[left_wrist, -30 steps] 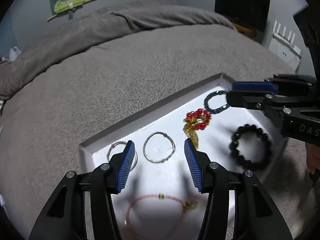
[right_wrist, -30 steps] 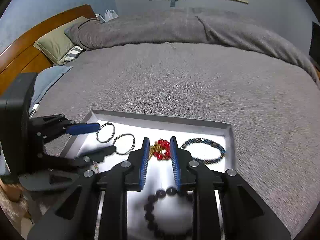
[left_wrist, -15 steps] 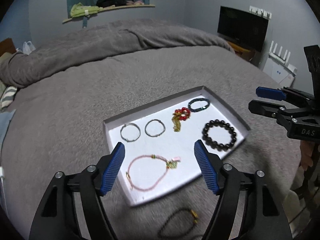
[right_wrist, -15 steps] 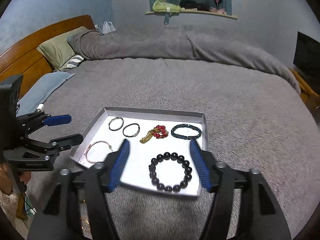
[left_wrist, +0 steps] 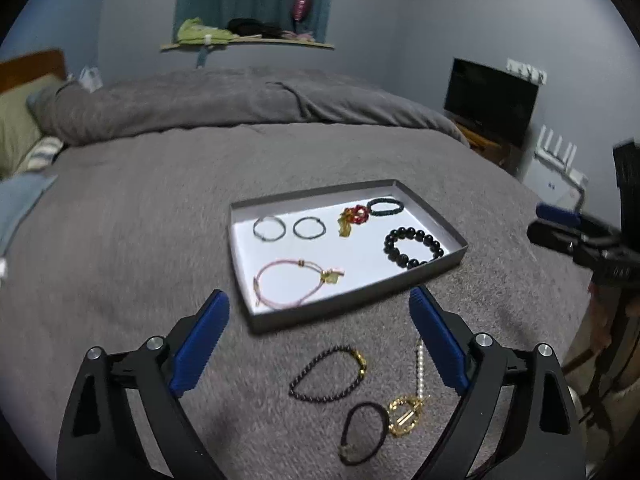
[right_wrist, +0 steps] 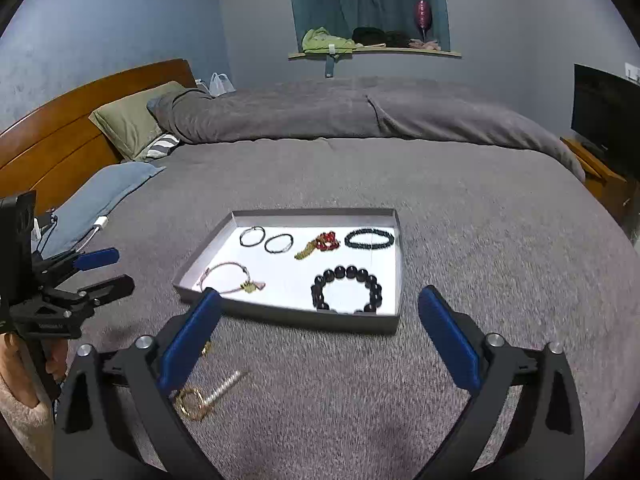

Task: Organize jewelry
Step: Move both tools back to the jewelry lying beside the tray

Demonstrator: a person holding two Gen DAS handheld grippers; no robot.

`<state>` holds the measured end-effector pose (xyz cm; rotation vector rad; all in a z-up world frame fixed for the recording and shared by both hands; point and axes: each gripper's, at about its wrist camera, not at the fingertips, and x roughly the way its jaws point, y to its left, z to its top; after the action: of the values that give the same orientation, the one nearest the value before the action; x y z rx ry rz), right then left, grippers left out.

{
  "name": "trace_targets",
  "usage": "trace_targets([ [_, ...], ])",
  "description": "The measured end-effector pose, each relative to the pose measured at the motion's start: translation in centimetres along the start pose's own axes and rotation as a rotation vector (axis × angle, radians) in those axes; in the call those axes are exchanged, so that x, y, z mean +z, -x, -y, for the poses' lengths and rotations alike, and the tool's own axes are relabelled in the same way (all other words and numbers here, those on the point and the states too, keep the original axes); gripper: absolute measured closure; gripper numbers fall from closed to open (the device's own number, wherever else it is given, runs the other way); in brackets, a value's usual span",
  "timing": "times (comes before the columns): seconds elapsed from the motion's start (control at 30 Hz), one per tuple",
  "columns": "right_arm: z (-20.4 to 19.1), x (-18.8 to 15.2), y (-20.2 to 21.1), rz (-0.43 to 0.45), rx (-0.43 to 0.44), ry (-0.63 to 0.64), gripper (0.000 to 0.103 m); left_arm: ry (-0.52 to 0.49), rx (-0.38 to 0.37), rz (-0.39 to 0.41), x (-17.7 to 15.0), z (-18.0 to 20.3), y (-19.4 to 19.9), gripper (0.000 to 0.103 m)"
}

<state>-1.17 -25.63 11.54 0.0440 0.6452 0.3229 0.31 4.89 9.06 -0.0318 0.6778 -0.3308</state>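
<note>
A grey tray [left_wrist: 356, 299] [right_wrist: 304, 316] with a white floor lies on the bed. It holds two thin rings [left_wrist: 269, 227], a red and gold piece [left_wrist: 353, 216], a dark beaded bracelet [left_wrist: 385, 205], a black bead bracelet [left_wrist: 414, 247] [right_wrist: 347, 288] and a pink cord bracelet [left_wrist: 294, 283]. In front of the tray lie a dark braided bracelet [left_wrist: 328, 374], a black band [left_wrist: 365, 432], a pearl strand [left_wrist: 420, 368] and a gold clasp [left_wrist: 404, 416] [right_wrist: 192, 402]. My left gripper [left_wrist: 320, 320] is open above them. My right gripper [right_wrist: 320, 312] is open and empty.
The grey blanket [right_wrist: 460, 208] covers the bed. Pillows [right_wrist: 128, 120] and a wooden headboard [right_wrist: 60, 128] are at the left. A TV [left_wrist: 490, 100] on a wooden stand is at the right. A wall shelf [right_wrist: 372, 50] holds clothes.
Both grippers have pulled back and up from the tray and opened wide. The loose jewelry in front of the tray has come into view.
</note>
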Motion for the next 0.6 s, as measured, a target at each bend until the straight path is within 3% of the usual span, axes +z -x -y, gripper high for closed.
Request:
trace_targets([
  [0.27,-1.5,-3.3,-1.0,0.035,-0.062,0.018,0.006,0.029,0.062,0.024,-2.7,-0.4,-0.9,0.01],
  [0.6,-3.8,-9.3,-4.4,0.071,-0.042,-0.022,0.005,0.035,0.084,-0.02,-6.4,-1.4,-4.1,0.01],
])
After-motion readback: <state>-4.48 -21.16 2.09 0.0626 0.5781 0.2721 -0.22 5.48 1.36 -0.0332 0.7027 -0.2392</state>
